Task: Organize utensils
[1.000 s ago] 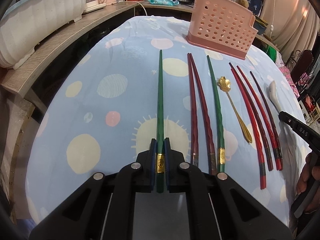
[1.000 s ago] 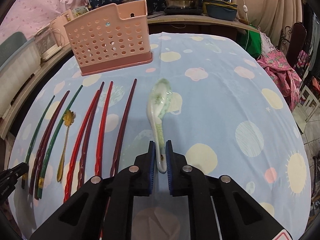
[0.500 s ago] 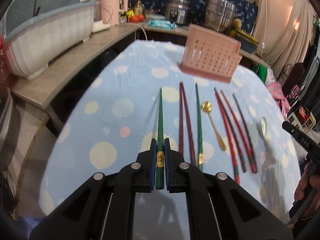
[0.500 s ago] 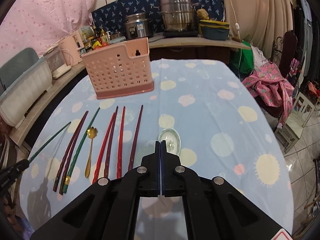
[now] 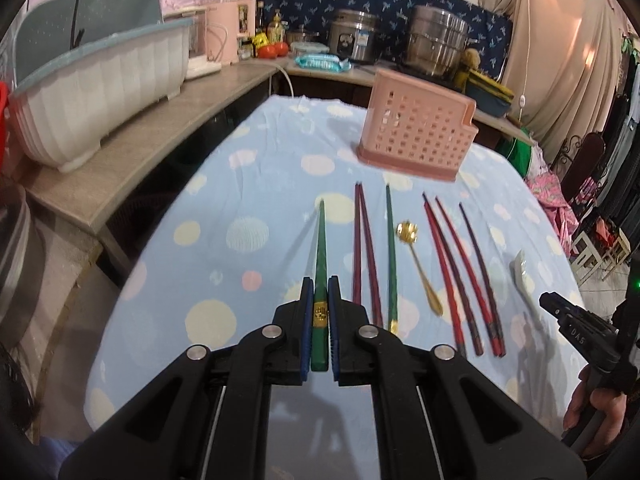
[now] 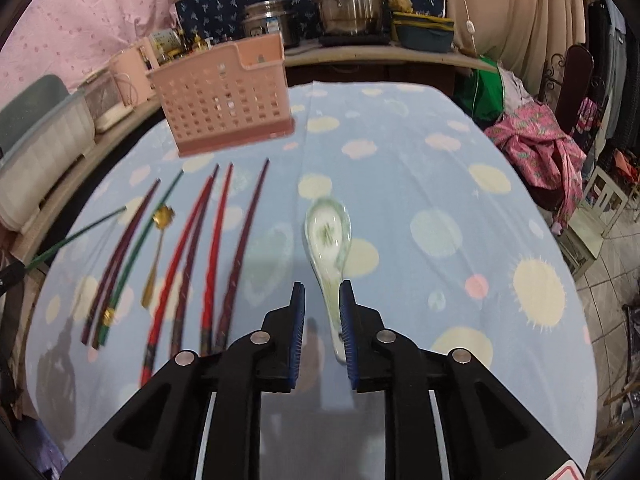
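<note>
My left gripper [image 5: 320, 292] is shut on a green chopstick [image 5: 320, 248] and holds it lifted above the table, tip pointing away. The same chopstick [image 6: 80, 234] shows raised at the left of the right wrist view. My right gripper [image 6: 322, 296] is open. The white ceramic spoon [image 6: 328, 236] lies on the table with its handle against the right finger [image 6: 346, 312]. Other red, maroon and green chopsticks [image 5: 372, 252] and a gold spoon [image 5: 416, 260] lie in a row. The pink perforated utensil basket [image 5: 416, 140] stands beyond them.
The table has a blue spotted cloth [image 5: 260, 184]. A white dish rack [image 5: 100, 88] sits on the counter at the left. Pots [image 5: 436, 48] stand on the back counter. A chair with pink cloth [image 6: 552, 148] is at the right.
My left gripper has lifted the green chopstick off the table. My right gripper, shut on the spoon's handle before, has opened, and the spoon lies on the cloth.
</note>
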Demonstrator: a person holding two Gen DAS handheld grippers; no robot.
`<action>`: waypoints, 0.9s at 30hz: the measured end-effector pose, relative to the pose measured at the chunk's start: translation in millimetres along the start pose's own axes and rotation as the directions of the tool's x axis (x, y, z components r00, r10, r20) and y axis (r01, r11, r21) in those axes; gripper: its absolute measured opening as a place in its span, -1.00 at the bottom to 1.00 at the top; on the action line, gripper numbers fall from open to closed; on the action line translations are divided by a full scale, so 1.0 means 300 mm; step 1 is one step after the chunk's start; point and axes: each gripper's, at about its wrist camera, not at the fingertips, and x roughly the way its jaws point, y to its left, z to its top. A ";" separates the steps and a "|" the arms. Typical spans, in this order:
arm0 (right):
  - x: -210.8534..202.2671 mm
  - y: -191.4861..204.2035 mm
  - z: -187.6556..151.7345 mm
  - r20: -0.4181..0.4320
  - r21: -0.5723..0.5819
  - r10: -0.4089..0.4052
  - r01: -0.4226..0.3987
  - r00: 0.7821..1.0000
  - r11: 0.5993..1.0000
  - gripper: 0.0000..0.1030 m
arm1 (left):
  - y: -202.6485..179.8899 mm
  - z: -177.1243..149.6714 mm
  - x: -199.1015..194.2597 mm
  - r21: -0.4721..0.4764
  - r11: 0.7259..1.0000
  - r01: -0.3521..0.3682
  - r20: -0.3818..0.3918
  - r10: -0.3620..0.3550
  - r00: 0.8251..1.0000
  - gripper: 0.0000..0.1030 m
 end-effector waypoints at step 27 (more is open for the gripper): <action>-0.070 -0.031 0.046 0.084 0.024 0.025 -0.027 0.996 0.999 -0.83 | 0.030 0.060 -0.059 -0.016 1.000 -0.023 0.057 0.024 0.998 -0.87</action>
